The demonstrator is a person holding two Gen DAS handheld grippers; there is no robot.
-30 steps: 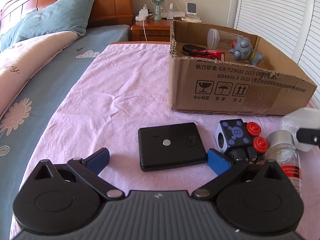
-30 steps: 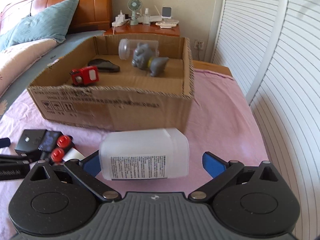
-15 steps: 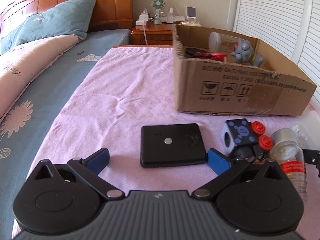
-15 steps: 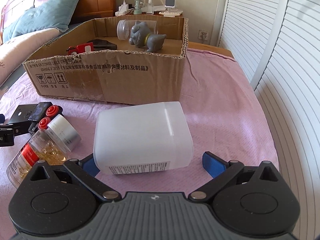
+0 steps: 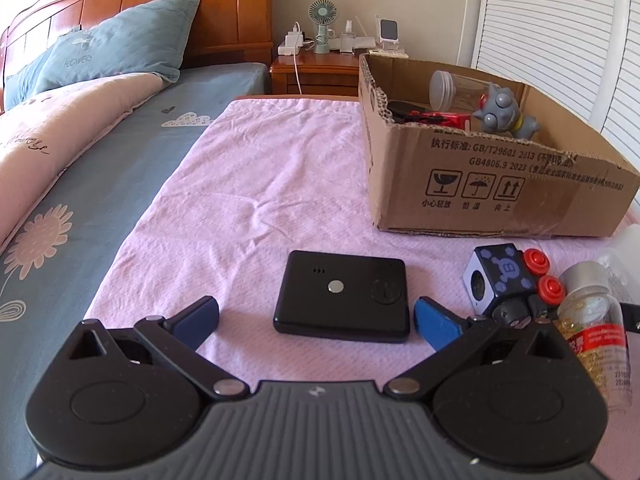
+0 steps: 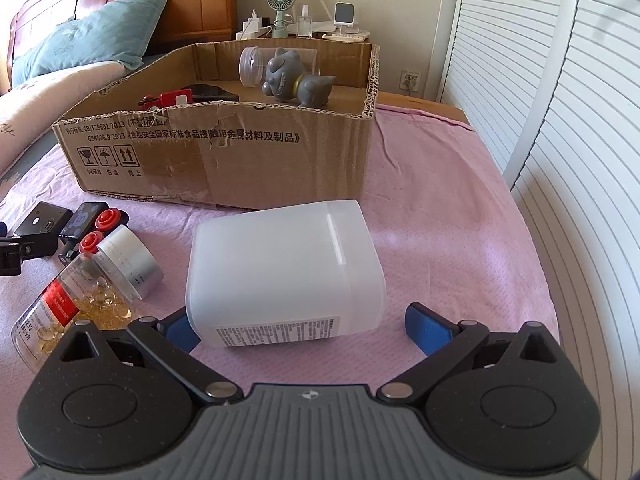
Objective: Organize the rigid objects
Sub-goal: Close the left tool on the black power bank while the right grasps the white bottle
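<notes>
A flat black device (image 5: 344,297) lies on the pink cloth between the open fingers of my left gripper (image 5: 316,316). Right of it lie a dark cube toy with red buttons (image 5: 508,276) and a capsule bottle with a silver cap (image 5: 592,320). In the right wrist view a white translucent plastic bottle (image 6: 284,268) lies on its side between the open fingers of my right gripper (image 6: 304,326); the left finger is at its base, the right finger stands apart. The capsule bottle (image 6: 88,288) and cube toy (image 6: 86,226) lie to its left.
An open cardboard box (image 5: 500,184) stands beyond the objects, also in the right wrist view (image 6: 224,156); it holds a grey figurine (image 6: 296,78), a clear jar (image 6: 256,66), a red toy car (image 6: 168,100) and a dark object. Bed with pillows at left, nightstand behind, shutter doors at right.
The right gripper has come down and back with the white bottle, which now lies on the cloth; the box looks farther off. The left gripper has barely moved and stays open around the black device.
</notes>
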